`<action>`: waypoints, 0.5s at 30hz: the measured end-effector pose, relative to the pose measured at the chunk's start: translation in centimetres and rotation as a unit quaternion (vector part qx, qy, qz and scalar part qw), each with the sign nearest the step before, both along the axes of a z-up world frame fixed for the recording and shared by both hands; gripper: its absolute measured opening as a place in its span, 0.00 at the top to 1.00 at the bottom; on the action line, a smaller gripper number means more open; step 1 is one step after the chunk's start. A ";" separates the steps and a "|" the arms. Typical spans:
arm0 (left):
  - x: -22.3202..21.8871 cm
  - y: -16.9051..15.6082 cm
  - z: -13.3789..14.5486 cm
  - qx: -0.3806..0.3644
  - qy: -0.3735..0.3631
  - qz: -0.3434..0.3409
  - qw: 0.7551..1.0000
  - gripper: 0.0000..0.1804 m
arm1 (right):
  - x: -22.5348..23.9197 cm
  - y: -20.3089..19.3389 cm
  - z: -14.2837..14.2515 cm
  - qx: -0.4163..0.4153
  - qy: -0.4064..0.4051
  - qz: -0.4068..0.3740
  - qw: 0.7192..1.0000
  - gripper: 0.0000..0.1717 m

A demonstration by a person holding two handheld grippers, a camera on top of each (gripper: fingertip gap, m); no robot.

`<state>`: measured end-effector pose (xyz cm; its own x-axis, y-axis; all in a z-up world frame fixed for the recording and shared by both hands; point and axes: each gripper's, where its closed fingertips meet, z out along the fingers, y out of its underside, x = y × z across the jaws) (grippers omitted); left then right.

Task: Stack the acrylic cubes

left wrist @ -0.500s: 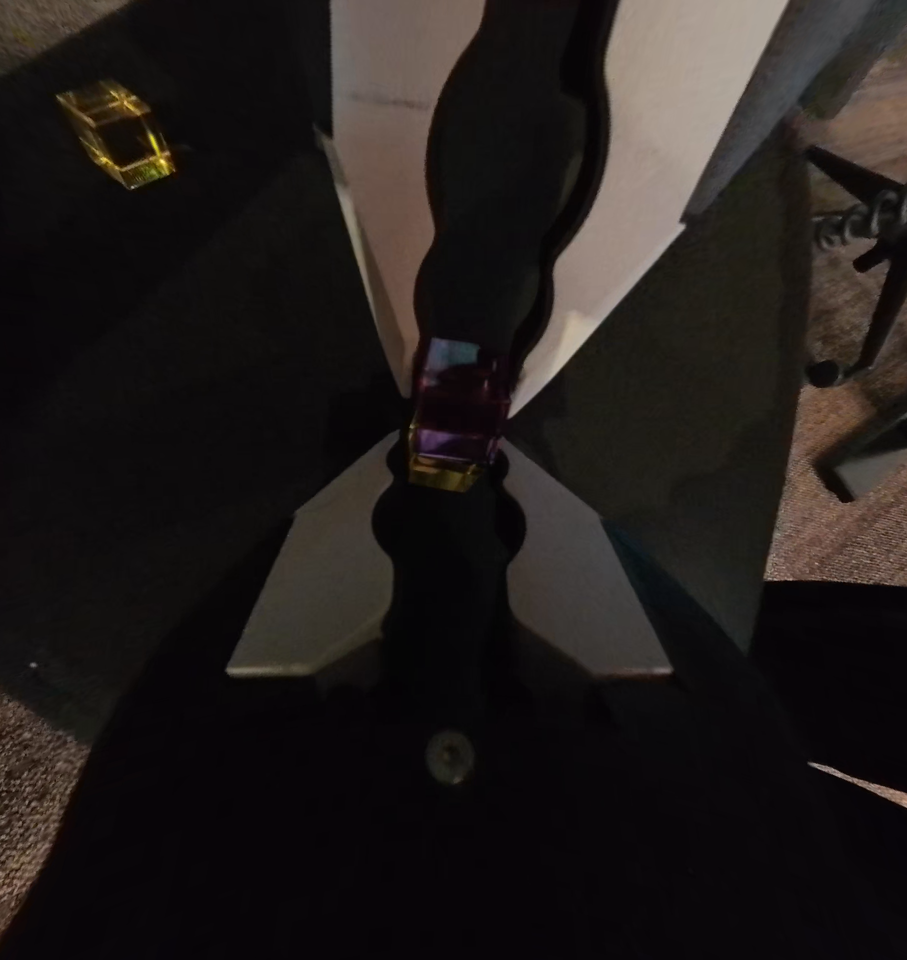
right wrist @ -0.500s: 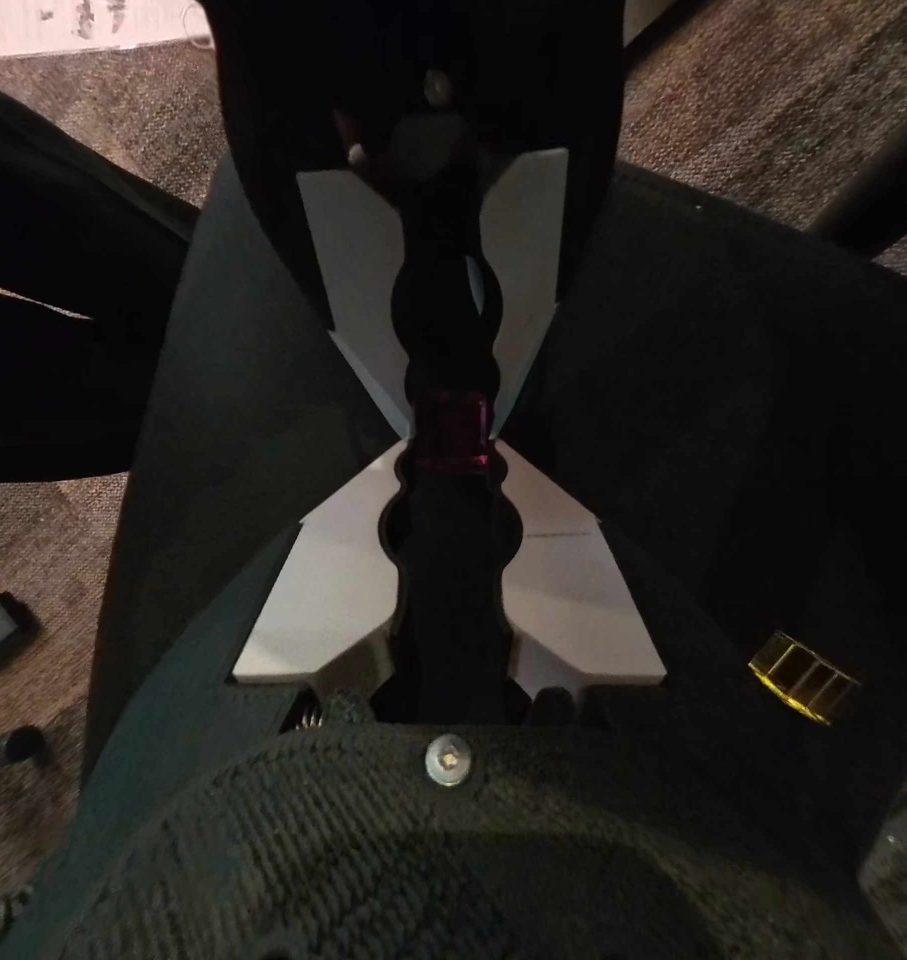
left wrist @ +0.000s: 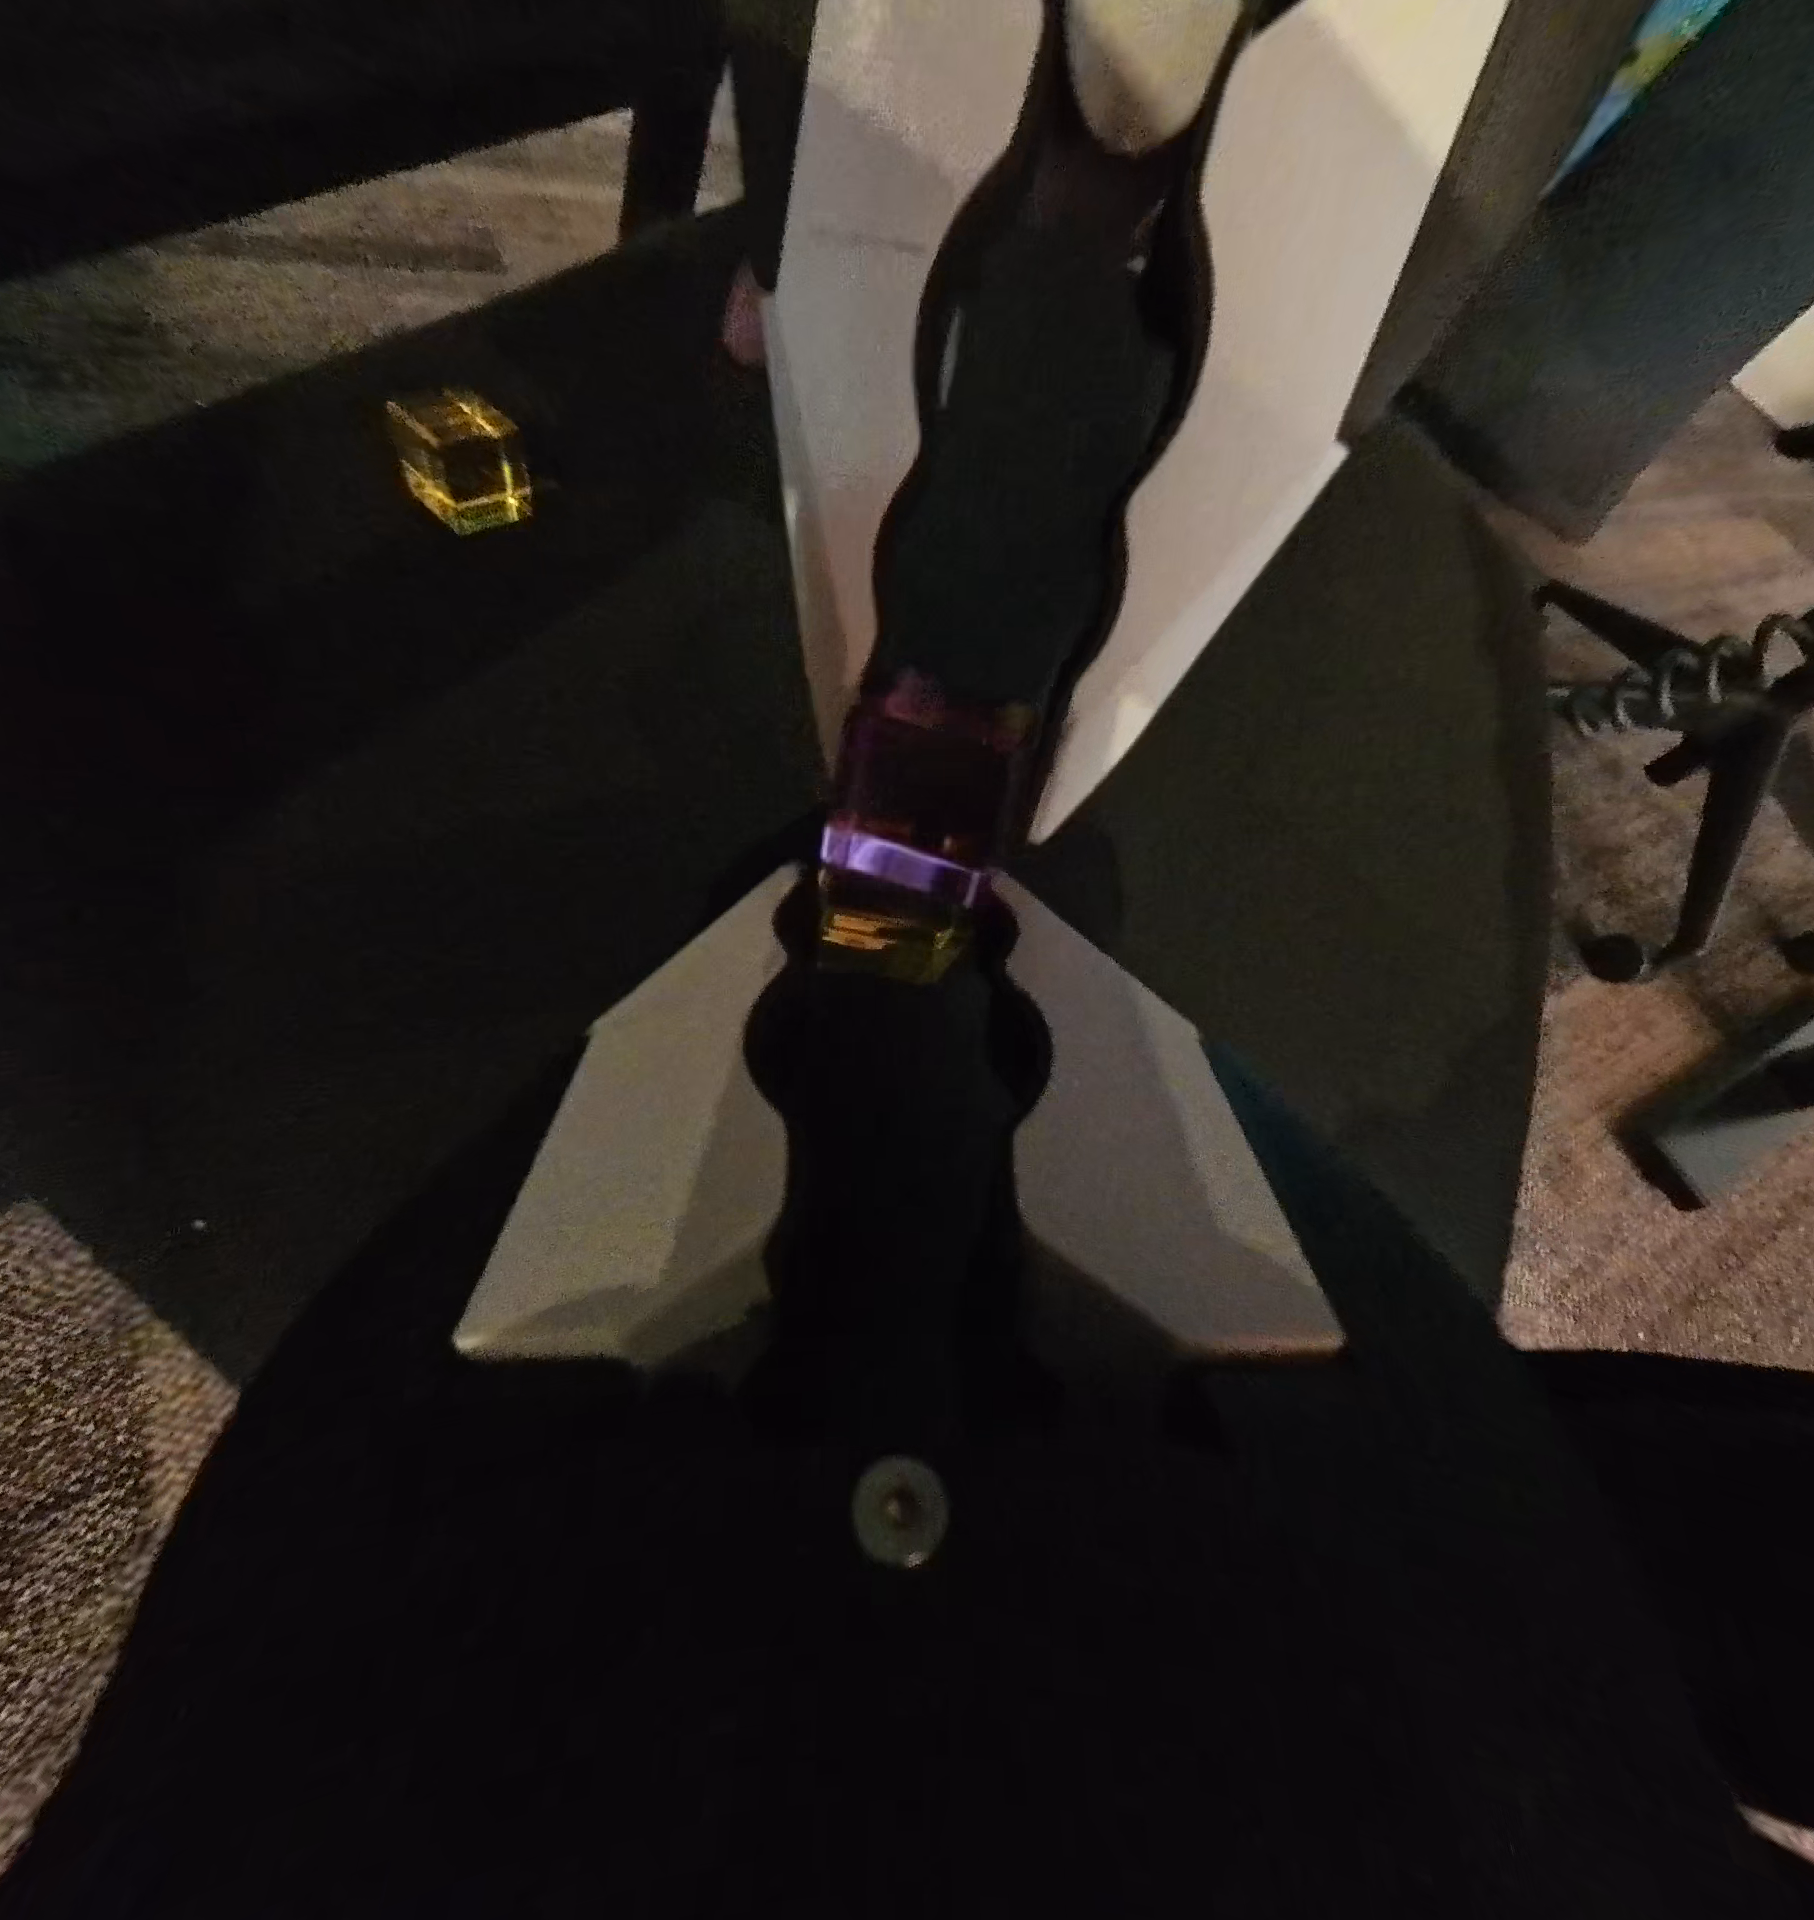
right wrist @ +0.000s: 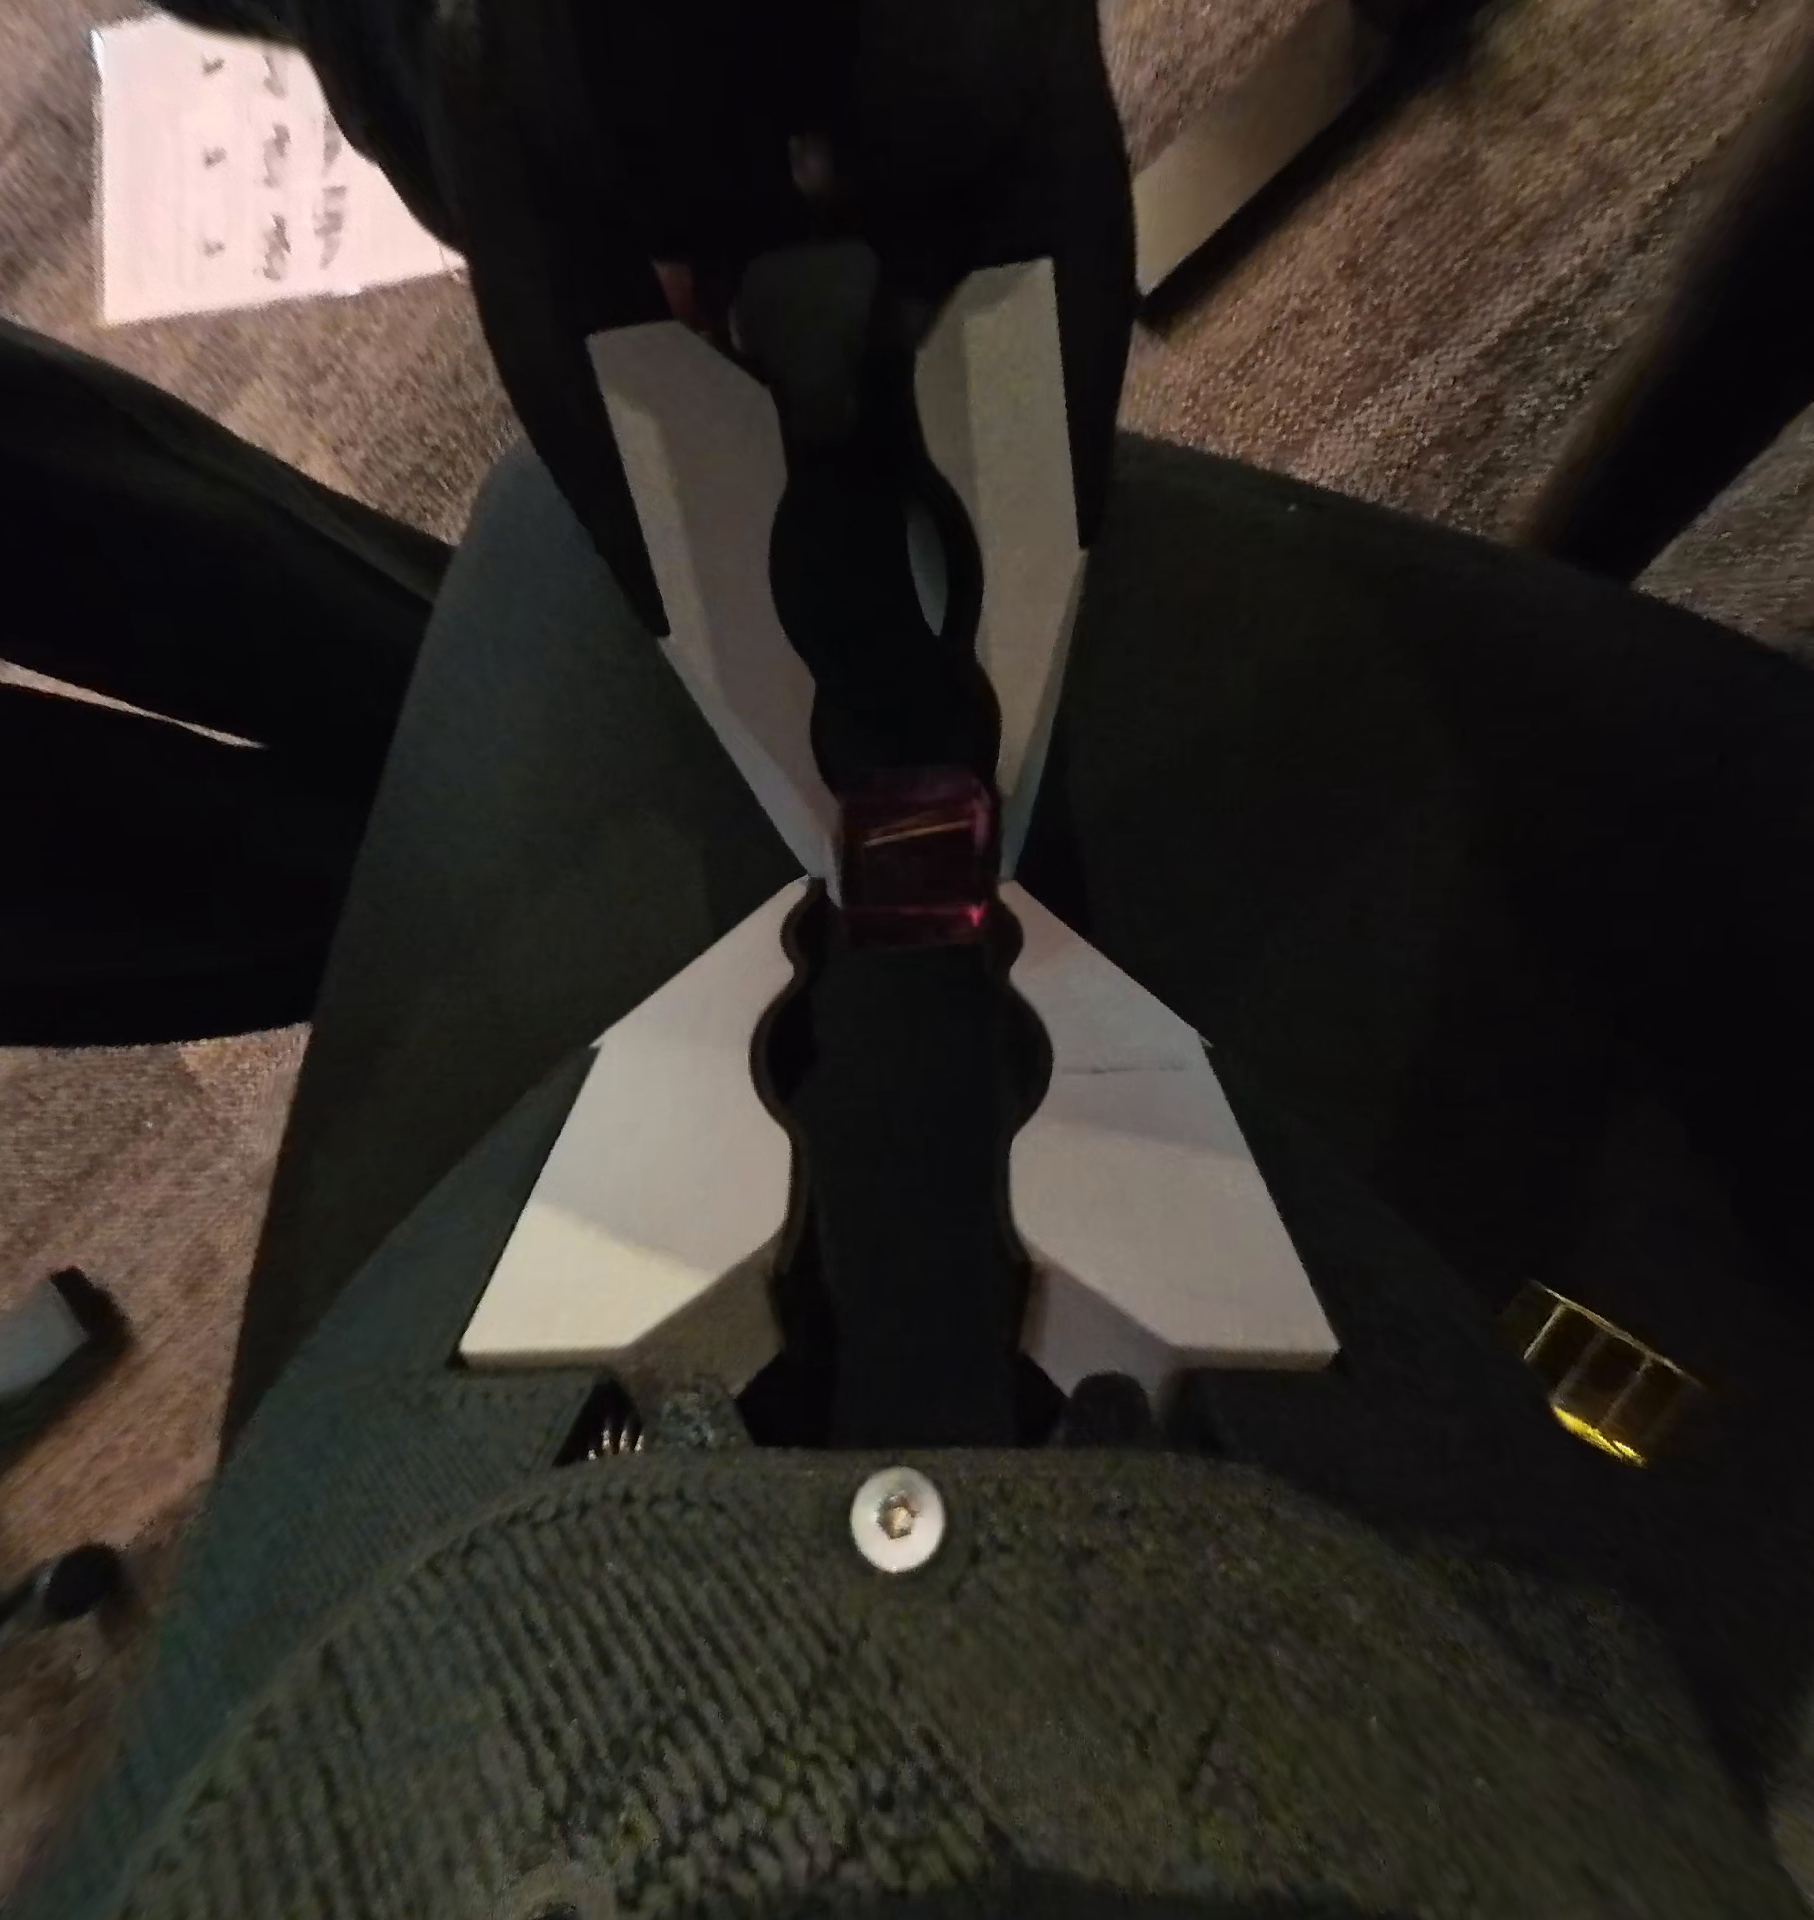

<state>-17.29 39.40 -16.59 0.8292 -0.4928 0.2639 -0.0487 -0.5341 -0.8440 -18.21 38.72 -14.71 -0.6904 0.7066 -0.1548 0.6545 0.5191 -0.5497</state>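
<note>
A translucent purple cube [left wrist: 918,800] with a yellow tint along its near lower edge sits between the tips of both grippers, which point at each other. My left gripper [left wrist: 898,904] is shut on the cube. The right wrist view shows the left gripper's white fingers [right wrist: 695,499] pressed on both sides of the cube [right wrist: 913,873]. My right gripper [right wrist: 913,909] is open, with its tips a little off the cube's sides. Its white fingers [left wrist: 851,312] show at the top of the left wrist view. A loose yellow translucent cube [left wrist: 461,462] lies on the black surface [left wrist: 259,727] and also shows in the right wrist view [right wrist: 1599,1382].
Brown-grey carpet [right wrist: 1402,260] surrounds the black surface. A white printed sheet [right wrist: 217,177] lies on the carpet at the far left. Black stand legs [left wrist: 1713,707] stand on the right. A grey upright panel [left wrist: 1661,260] rises at the top right. Only a small space, under 4 cm, lies between the two pairs of fingers.
My right gripper's tips have moved slightly apart around the purple cube, while my left gripper stays closed on it. The left wrist view has shifted, so the yellow cube sits nearer the centre.
</note>
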 end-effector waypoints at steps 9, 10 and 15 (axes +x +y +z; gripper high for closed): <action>0.5 -0.3 0.6 0.006 -0.011 -0.003 1.000 0.84 | 0.5 0.9 1.7 0.061 -0.012 0.036 0.997 0.85; 0.7 -0.3 0.9 0.010 -0.014 -0.004 1.000 0.84 | 0.6 0.8 1.9 0.067 -0.016 0.049 0.996 0.85; 1.8 0.0 2.3 0.032 -0.036 -0.004 0.999 0.84 | 1.3 0.4 2.3 0.073 -0.030 0.081 0.994 0.85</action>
<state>-15.50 39.43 -14.25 0.8052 -0.5167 0.2909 0.0093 -0.4795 -0.8775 -16.87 39.13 -12.42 -0.7893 0.6051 -0.1041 0.5857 0.6911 -0.4235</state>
